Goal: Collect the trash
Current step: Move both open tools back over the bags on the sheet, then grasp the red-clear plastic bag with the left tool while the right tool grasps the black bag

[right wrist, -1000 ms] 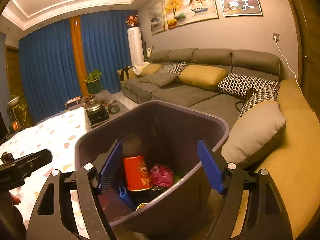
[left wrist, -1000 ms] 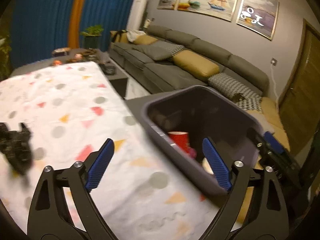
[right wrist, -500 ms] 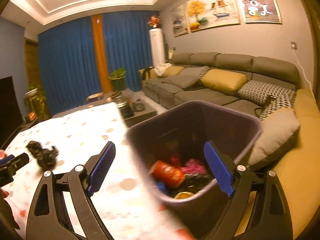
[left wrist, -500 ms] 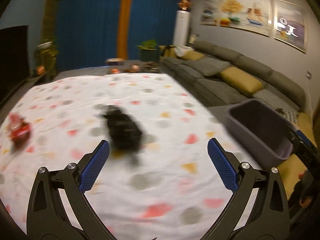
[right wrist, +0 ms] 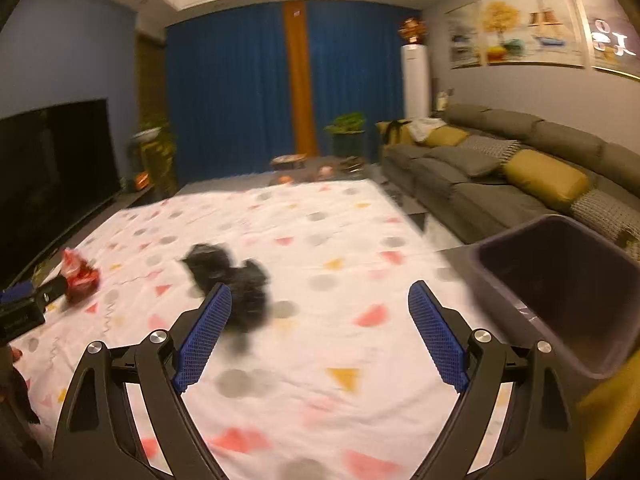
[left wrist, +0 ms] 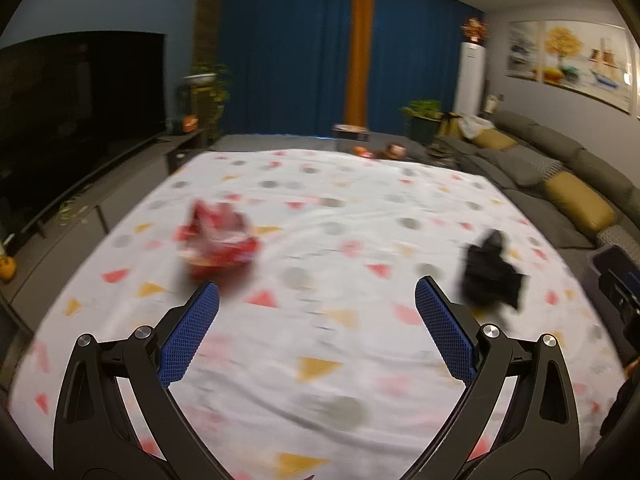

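A crumpled red wrapper [left wrist: 218, 242] lies on the white patterned cloth [left wrist: 320, 360], just beyond the left finger of my left gripper [left wrist: 316, 304], which stands wide open and empty. A crumpled black bag [left wrist: 490, 272] lies to the right of that gripper. In the right wrist view the black bag [right wrist: 232, 284] sits just past the left finger of my right gripper [right wrist: 318, 306], open and empty. The red wrapper [right wrist: 78, 274] lies far left there, beside the tip of the left gripper. The dark bin [right wrist: 560, 292] stands at the cloth's right edge.
A grey sofa [right wrist: 500, 176] with yellow cushions runs along the right wall. A dark television [left wrist: 76, 120] on a low stand lines the left side. Small items and a plant [right wrist: 348, 132] sit beyond the cloth's far edge, before blue curtains.
Both grippers swung left, away from the bin and over the cloth. The bin left the left wrist view and slid to the right edge of the right one. The red wrapper and black bag came into view.
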{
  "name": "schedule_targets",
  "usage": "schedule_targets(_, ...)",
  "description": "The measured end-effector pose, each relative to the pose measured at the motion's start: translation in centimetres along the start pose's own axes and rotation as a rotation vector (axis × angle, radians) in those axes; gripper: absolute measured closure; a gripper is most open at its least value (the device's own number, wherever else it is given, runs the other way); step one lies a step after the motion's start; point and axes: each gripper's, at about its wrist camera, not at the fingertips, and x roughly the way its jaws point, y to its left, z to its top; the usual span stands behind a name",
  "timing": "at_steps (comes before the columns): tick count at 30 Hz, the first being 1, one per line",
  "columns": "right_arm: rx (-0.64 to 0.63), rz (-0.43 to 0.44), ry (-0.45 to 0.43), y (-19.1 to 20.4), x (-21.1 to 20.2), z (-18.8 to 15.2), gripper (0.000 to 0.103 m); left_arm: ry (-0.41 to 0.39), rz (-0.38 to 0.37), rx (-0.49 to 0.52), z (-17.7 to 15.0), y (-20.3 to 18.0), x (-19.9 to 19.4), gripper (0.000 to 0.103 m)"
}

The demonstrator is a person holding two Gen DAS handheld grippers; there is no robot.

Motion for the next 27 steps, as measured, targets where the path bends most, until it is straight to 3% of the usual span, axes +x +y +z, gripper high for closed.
schedule_targets(6, -0.060, 0.042, 0.037, 4.7, 4.3, 0.5, 0.016, -0.013, 0.091, -0.064, 1.0, 5.4, 1.6, 0.006)
schedule_targets(10, -0.074, 0.042, 0.074, 6.1, 7.1, 0.9, 0.016, -0.002, 0.090, -0.080, 1.8, 6.9, 3.2, 0.006)
schedule_targets(16, -0.084, 0.042, 0.119, 7.0, 9.8, 0.9, 0.024, 0.027, 0.069, -0.050, 2.5, 6.5, 6.8, 0.006)
schedule_targets(18, -0.083, 0.044, 0.139, 7.1, 10.5, 0.9, 0.032, 0.048, 0.069, -0.057, 2.5, 6.6, 8.0, 0.006)
schedule_targets(22, -0.071, 0.047, 0.164, 7.0, 11.5, 1.0, 0.039, 0.091, 0.047, -0.080, 2.6, 6.8, 9.6, 0.006)
schedule_targets(24, -0.073, 0.058, 0.186, 7.0, 11.9, 0.9, 0.059, 0.094, 0.045, -0.084, 2.7, 6.8, 9.9, 0.006)
schedule_targets(27, -0.073, 0.068, 0.191, 7.1, 12.0, 0.8, 0.073, 0.130, 0.035, -0.099, 2.8, 7.0, 10.8, 0.010)
